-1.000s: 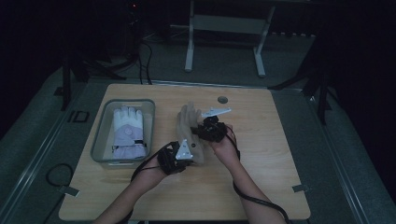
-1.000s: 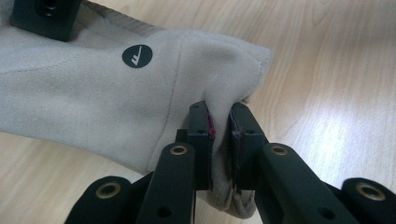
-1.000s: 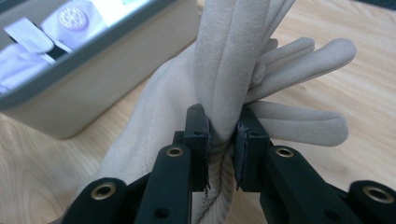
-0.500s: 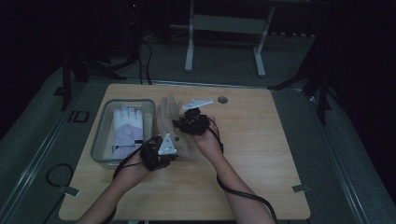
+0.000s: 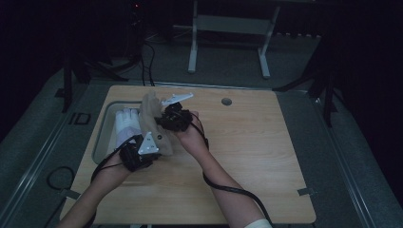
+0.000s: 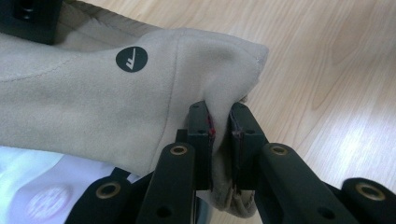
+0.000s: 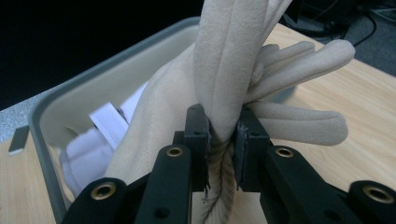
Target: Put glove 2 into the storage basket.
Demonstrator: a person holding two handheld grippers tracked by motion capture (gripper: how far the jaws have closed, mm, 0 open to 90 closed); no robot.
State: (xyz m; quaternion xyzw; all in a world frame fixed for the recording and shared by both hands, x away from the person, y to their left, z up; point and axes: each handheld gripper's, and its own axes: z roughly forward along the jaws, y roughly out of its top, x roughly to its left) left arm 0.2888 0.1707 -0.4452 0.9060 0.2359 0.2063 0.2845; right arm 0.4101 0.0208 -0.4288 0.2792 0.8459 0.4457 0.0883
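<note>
Beige suede-like glove [image 5: 151,124] is the thing in hand, held up between both grippers at centre-left of the high view, just right of the tray.

Nearest, lower left of the high view: left gripper [image 5: 151,148], jaws pinched tight on the glove's cuff end. In the left gripper view the jaws rise from the bottom centre & clamp a fold of the beige fabric [image 6: 116,93] (round black logo patch at upper left of that frame), light wood table [image 6: 327,70] behind on the right.

Next, a bit higher & to the right in the high view: right gripper [image 5: 161,118], jaws narrow, clamped on the glove nearer its finger end. Right gripper view: jaws at bottom centre squeeze a bunched part of the glove [image 7: 224,70], its fingers splaying to the right of frame.

Behind, left part of the high view: grey tray [image 5: 102,137] on the table [image 5: 266,156], with a white glove [image 5: 124,123] lying in it. The beige glove's top overlaps the tray's right edge in the picture; touching or not, can't tell.

Farther, upper centre: a small round hole [image 5: 226,101] in the tabletop.
</note>
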